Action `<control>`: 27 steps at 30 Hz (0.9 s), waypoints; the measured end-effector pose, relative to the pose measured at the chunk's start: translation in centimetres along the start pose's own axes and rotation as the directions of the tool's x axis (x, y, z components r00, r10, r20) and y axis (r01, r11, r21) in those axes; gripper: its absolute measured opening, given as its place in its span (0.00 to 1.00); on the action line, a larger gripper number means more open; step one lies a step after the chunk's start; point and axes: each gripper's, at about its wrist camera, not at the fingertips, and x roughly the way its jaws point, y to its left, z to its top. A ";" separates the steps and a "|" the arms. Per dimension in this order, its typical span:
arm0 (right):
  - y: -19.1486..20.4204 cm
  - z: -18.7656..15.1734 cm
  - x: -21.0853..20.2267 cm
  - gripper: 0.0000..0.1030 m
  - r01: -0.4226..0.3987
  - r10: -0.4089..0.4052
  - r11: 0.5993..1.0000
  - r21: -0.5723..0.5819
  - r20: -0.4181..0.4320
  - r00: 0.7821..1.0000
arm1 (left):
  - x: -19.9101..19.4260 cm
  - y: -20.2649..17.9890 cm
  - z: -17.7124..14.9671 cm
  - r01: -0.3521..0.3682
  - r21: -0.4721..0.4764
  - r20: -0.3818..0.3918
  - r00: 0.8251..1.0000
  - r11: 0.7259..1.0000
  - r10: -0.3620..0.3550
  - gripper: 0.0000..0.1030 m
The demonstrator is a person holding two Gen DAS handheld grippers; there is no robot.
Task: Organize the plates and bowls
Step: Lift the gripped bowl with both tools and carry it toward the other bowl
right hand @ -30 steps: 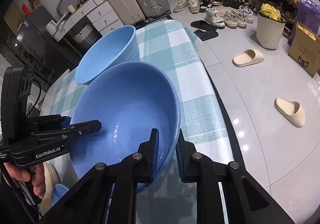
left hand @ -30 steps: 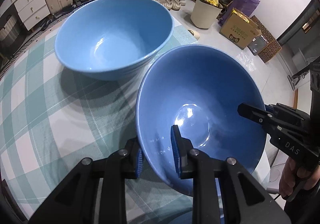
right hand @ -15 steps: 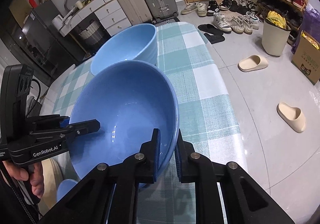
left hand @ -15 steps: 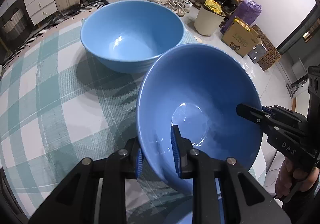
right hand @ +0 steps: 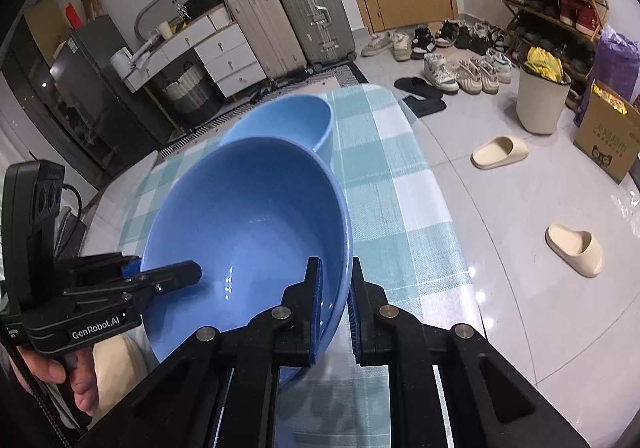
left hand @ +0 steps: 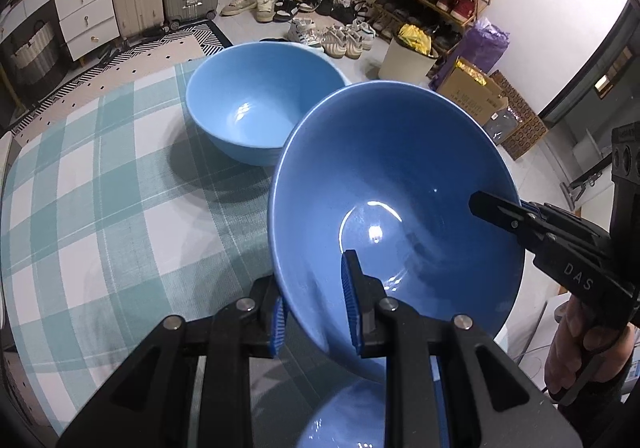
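Bowls are the main things here. One dark blue bowl [left hand: 392, 208] is up in the air above the table [left hand: 100, 208], tilted, with both grippers on its rim. The left gripper [left hand: 316, 304] has its jaws closed on the near edge, one pad inside the bowl and one outside. The right gripper [right hand: 334, 300] pinches the other side of the rim the same way, with its jaws very narrow. A hand [right hand: 60, 380] holds the left gripper and another hand [left hand: 580, 340] holds the right one. A lighter blue bowl [left hand: 264, 104] sits upright on the green and white checked table, just behind the lifted bowl. One more blue bowl [left hand: 344, 416] peeks out right under the lifted one. Two cream slippers [right hand: 500, 152] lie on the shiny floor [right hand: 520, 288], well apart from the table.
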 end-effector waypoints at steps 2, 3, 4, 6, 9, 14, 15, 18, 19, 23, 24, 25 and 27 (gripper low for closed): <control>0.5 0.1 -0.7 0.12 -0.003 0.003 1.000 -0.006 0.010 1.000 | -0.7 0.0 -0.3 0.000 0.003 0.013 1.000 1.000 0.000 0.22; 0.7 0.1 -1.1 0.12 -0.004 0.004 1.000 -0.009 0.014 1.000 | -1.0 0.0 -0.5 0.001 -0.003 0.016 1.000 1.000 -0.001 0.22; 1.0 0.2 -1.3 0.12 -0.006 0.007 1.000 -0.013 0.017 1.000 | -1.4 0.1 -0.7 0.000 -0.009 0.021 1.000 1.000 0.000 0.22; 1.6 0.3 -1.9 0.12 -0.009 0.010 1.000 -0.021 0.021 1.000 | -1.9 0.2 -1.0 -0.001 -0.012 0.024 1.000 1.000 0.001 0.22; 2.4 0.2 -2.5 0.12 -0.006 0.007 0.999 -0.033 0.022 1.000 | -2.4 0.5 -1.4 0.008 -0.022 0.022 1.000 1.000 -0.007 0.22; 3.1 0.0 -3.4 0.12 -0.018 0.019 0.999 -0.032 0.018 1.000 | -3.3 0.6 -2.3 0.017 -0.028 0.016 1.000 0.999 -0.016 0.22; 3.2 -0.1 -3.5 0.12 -0.016 0.017 0.999 -0.033 0.017 1.000 | -3.5 0.6 -2.5 0.020 -0.031 0.013 1.000 0.999 -0.019 0.22; 3.7 -0.5 -4.1 0.12 -0.014 0.015 0.999 -0.045 0.011 1.000 | -4.3 0.5 -3.3 0.025 -0.037 0.025 0.999 0.999 -0.025 0.22; 3.9 -0.6 -4.3 0.12 -0.016 0.017 0.999 -0.047 0.010 1.000 | -4.6 0.5 -3.6 0.030 -0.041 0.026 0.999 0.999 -0.029 0.22; 4.4 -1.1 -4.9 0.12 -0.011 0.011 0.999 -0.054 0.009 1.000 | -5.1 0.5 -4.6 0.041 -0.047 0.022 0.999 0.998 -0.040 0.23; 4.5 -1.3 -5.1 0.12 -0.011 0.012 0.999 -0.053 0.005 1.000 | -5.2 0.5 -4.8 0.040 -0.048 0.020 0.999 0.998 -0.040 0.23; 4.6 -1.4 -5.1 0.12 -0.010 0.010 0.998 -0.056 0.003 1.000 | -5.2 0.4 -5.0 0.041 -0.050 0.017 0.999 0.998 -0.041 0.23; 4.8 -1.6 -5.3 0.12 -0.008 0.008 0.998 -0.058 0.000 1.000 | -5.1 0.5 -5.4 0.049 -0.056 0.002 0.999 0.997 -0.049 0.23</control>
